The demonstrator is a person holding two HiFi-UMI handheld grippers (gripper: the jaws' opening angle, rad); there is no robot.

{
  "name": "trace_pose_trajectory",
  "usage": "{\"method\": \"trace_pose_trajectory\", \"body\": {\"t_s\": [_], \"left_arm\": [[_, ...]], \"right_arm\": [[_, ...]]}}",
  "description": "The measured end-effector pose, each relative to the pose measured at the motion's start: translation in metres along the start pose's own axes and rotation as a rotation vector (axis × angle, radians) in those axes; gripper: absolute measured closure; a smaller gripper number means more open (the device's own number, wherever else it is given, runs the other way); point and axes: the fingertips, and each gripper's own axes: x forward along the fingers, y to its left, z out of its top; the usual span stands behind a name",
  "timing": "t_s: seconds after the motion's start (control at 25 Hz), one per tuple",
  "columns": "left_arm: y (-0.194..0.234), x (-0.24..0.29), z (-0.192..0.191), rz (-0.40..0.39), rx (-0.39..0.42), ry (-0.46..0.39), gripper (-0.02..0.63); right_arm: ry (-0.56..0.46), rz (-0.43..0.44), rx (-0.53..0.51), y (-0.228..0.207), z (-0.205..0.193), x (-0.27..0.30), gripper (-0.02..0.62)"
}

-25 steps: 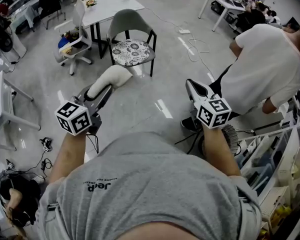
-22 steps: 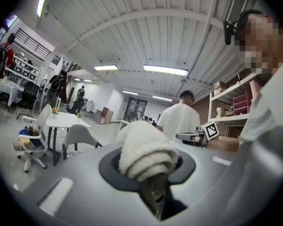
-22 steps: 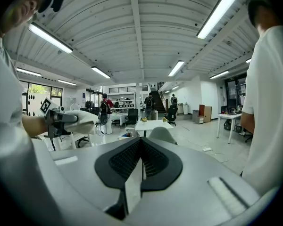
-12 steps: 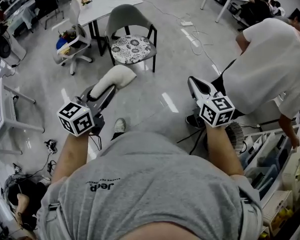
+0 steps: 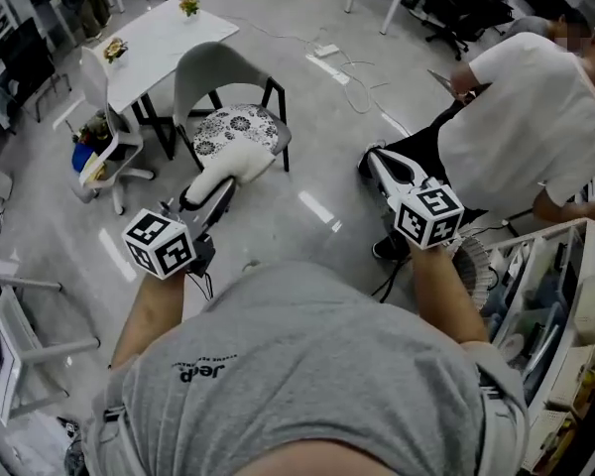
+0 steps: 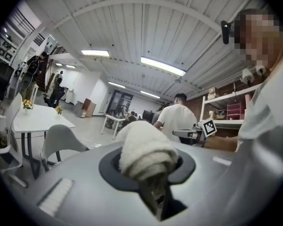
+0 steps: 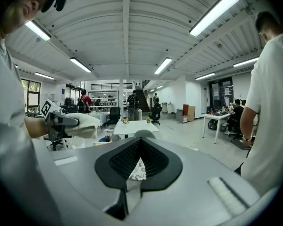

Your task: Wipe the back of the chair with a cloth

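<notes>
A grey shell chair (image 5: 210, 70) with a black-and-white patterned seat (image 5: 236, 127) stands on the floor ahead, left of centre. Its curved back faces a white table. My left gripper (image 5: 215, 186) is shut on a rolled white cloth (image 5: 230, 167), held in the air just short of the seat's front edge. In the left gripper view the cloth (image 6: 145, 149) fills the jaws, with the chair (image 6: 61, 141) low at the left. My right gripper (image 5: 379, 159) hovers off to the right, jaws together, with nothing in it. Past its pads (image 7: 153, 161) only a sliver of the patterned seat shows.
A person in a white shirt (image 5: 521, 132) bends over close at the right. The white table (image 5: 161, 36) and a white office chair (image 5: 97, 137) stand behind the grey chair. Shelving (image 5: 560, 315) lines the right edge. Cables (image 5: 349, 67) trail on the floor.
I have stepped toward the chair, which now sits closer to the cloth and further left in view. Both grippers keep their pose and grip.
</notes>
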Motion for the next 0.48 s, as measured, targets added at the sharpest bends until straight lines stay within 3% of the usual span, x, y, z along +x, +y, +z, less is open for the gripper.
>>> {"method": "trace_pose_trajectory", "body": {"t_s": [0.24, 0.48], "left_arm": [[0.096, 0.030, 0.039, -0.076, 0.044, 0.051, 0.462], [0.148, 0.061, 0.057, -0.108, 0.030, 0.071, 0.462]], "right_arm": [[0.005, -0.055, 0.013, 0.004, 0.031, 0.091, 0.592], [0.024, -0.093, 0.032, -0.013, 0.039, 0.138, 0.592]]}}
